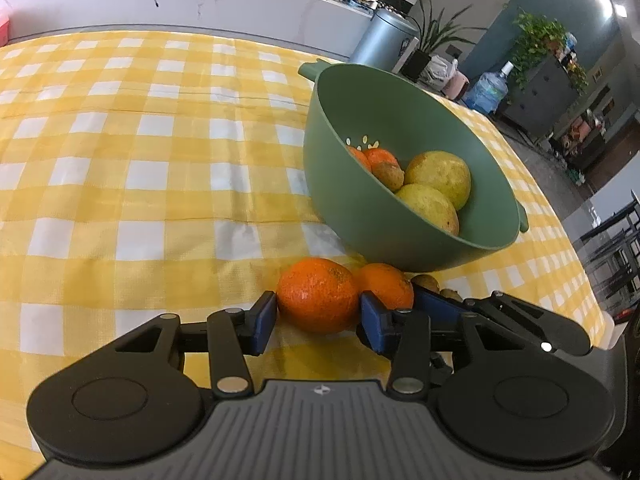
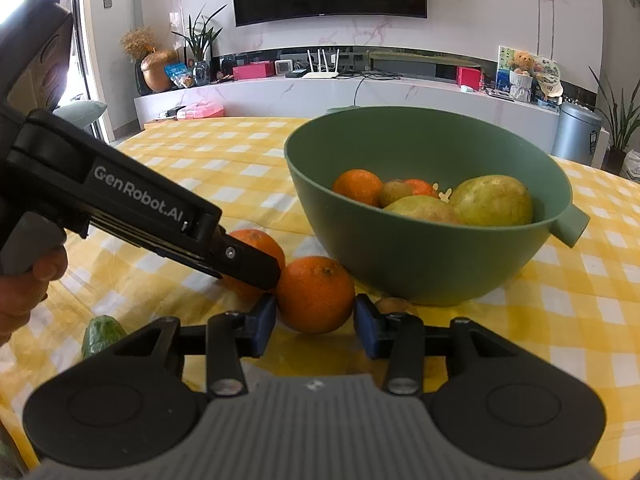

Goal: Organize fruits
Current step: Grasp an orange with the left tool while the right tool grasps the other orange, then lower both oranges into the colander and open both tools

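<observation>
Pinching dimpled round oranges — left gripper (image 1: pixel 318 312) grips one (image 1: pixel 318 295), right gripper (image 2: pixel 315 320) another (image 2: pixel 315 294).

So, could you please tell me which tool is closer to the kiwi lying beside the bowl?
Right. The right tool is around the orange next to the kiwi; the left tool is around the farther orange.

Two orange mandarins (image 1: pixel 318 295) sit between blue gripper pads (image 1: pixel 262 322); beyond, a matte green bowl (image 1: pixel 360 208) rests on yellow-and-white checked cloth (image 1: pixel 140 160), holding yellow-green pears (image 1: pixel 440 178).
</observation>
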`<state>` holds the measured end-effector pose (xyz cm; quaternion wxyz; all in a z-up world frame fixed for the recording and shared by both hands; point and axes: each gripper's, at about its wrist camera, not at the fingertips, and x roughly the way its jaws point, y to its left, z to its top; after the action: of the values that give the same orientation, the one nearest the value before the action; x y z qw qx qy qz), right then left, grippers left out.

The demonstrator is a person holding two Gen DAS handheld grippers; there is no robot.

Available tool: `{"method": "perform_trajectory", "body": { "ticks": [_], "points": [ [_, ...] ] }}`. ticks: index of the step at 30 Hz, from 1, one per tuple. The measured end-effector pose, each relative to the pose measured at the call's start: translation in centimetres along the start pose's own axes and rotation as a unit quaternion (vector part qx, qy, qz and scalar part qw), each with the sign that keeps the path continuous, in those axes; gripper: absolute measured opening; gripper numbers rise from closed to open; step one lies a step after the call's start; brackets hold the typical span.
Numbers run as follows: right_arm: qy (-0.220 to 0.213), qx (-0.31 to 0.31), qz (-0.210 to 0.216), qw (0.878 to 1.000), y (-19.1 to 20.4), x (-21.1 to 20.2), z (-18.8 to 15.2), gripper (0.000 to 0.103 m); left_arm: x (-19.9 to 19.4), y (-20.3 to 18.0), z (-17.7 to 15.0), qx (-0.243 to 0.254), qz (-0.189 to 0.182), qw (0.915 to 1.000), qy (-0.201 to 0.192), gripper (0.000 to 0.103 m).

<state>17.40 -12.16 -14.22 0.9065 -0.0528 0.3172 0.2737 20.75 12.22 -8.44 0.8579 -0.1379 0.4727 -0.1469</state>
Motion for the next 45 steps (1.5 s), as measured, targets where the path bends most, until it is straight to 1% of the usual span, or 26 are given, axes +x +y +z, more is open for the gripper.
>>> {"method": "perform_trajectory", "body": {
  "ticks": [3,5,8,11,13,15,20,24,28,31,33,40,45],
  "points": [
    [0.002,-0.003,-0.004,1.000,0.1,-0.2,-0.1,0.040,-0.4,-0.2,-0.1,0.025,0.025,0.9994,-0.006,0.052],
    [0.003,-0.004,-0.007,1.000,0.1,-0.3,-0.1,0.040,-0.5,-0.2,-0.2,0.038,0.040,0.9984,-0.015,0.057],
    [0.002,-0.001,-0.006,1.000,0.1,-0.2,-0.1,0.040,-0.2,-0.7,-0.1,0.056,0.045,0.9972,-0.019,0.057],
    [0.000,0.001,-0.004,1.000,0.0,0.0,-0.1,0.041,0.5,-1.1,-0.2,0.075,0.049,0.9958,-0.016,0.061],
    [0.000,0.000,-0.004,1.000,0.1,0.1,-0.1,0.042,0.9,-1.2,-0.3,0.080,0.048,0.9956,-0.011,0.061],
    [0.000,-0.002,-0.003,1.000,0.1,0.2,-0.2,0.042,0.9,-1.4,-0.2,0.085,0.046,0.9952,-0.013,0.056],
    [0.002,-0.001,0.003,1.000,-0.1,0.4,-0.5,0.045,0.8,-1.5,-0.3,0.083,0.049,0.9953,-0.013,0.054],
    [0.005,0.003,0.007,1.000,-0.1,0.5,-0.5,0.043,0.7,-1.2,-0.3,0.067,0.049,0.9965,-0.014,0.053],
    [0.003,0.005,0.008,1.000,-0.1,0.2,-0.4,0.043,-0.2,-1.1,-0.3,0.057,0.045,0.9971,-0.024,0.052],
    [-0.001,0.005,0.008,1.000,-0.1,-0.2,-0.1,0.043,-1.1,-1.4,-0.2,0.060,0.045,0.9966,-0.032,0.052],
    [-0.003,0.004,0.007,1.000,0.0,-0.7,-0.1,0.042,-1.9,-1.6,-0.1,0.065,0.046,0.9960,-0.041,0.052],
    [-0.015,0.010,0.006,1.000,-0.1,-3.1,0.3,0.042,-4.4,-2.3,0.5,0.065,0.028,0.9942,-0.081,0.053],
    [-0.032,0.008,0.005,0.999,-0.1,-5.4,0.3,0.042,-5.7,-3.0,0.9,0.067,0.020,0.9916,-0.109,0.052]
  ]
}}
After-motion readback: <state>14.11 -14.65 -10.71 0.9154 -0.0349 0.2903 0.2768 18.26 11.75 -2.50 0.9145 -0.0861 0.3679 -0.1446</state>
